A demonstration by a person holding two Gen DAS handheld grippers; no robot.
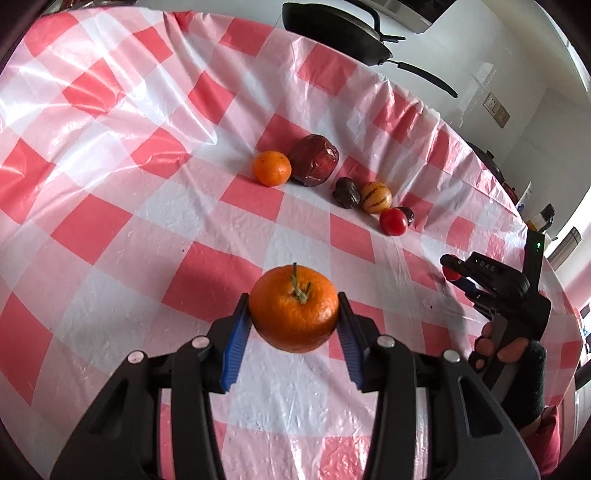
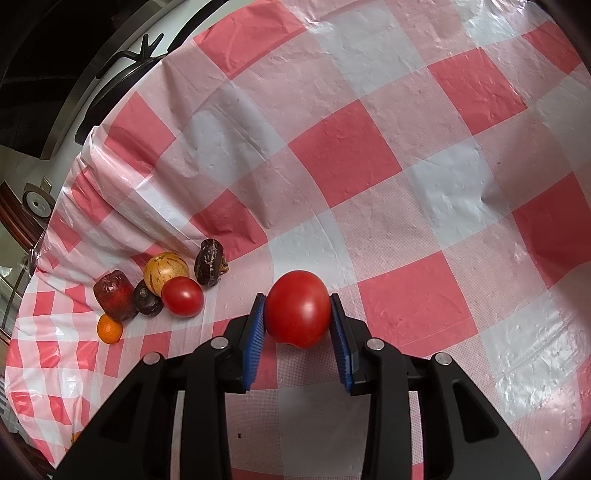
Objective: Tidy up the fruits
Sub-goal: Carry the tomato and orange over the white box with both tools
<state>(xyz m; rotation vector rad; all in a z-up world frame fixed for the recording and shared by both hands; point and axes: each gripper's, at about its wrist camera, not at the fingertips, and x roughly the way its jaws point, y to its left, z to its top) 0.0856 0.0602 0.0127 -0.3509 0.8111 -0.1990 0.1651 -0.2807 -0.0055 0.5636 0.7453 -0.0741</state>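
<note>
My left gripper point(image 1: 294, 312) is shut on a stemmed tangerine point(image 1: 293, 308), held above the red-and-white checked cloth point(image 1: 147, 206). My right gripper point(image 2: 297, 312) is shut on a red tomato point(image 2: 297, 308); the left wrist view shows that same gripper point(image 1: 452, 271) at the right with a hand under it. Beyond, a row of fruit lies on the cloth: a small tangerine point(image 1: 272, 168), a dark red fruit point(image 1: 314, 159), a dark wrinkled fruit point(image 1: 346, 192), a striped yellow fruit point(image 1: 376, 197) and a second tomato point(image 1: 393, 221). The right wrist view shows this cluster at the left, with the second tomato point(image 2: 182, 296) nearest.
A black frying pan point(image 1: 332, 27) rests on the white counter past the cloth's far edge. The cloth's edge point(image 1: 480, 158) drops off just behind the fruit row. A wall socket point(image 1: 495, 109) is on the far wall.
</note>
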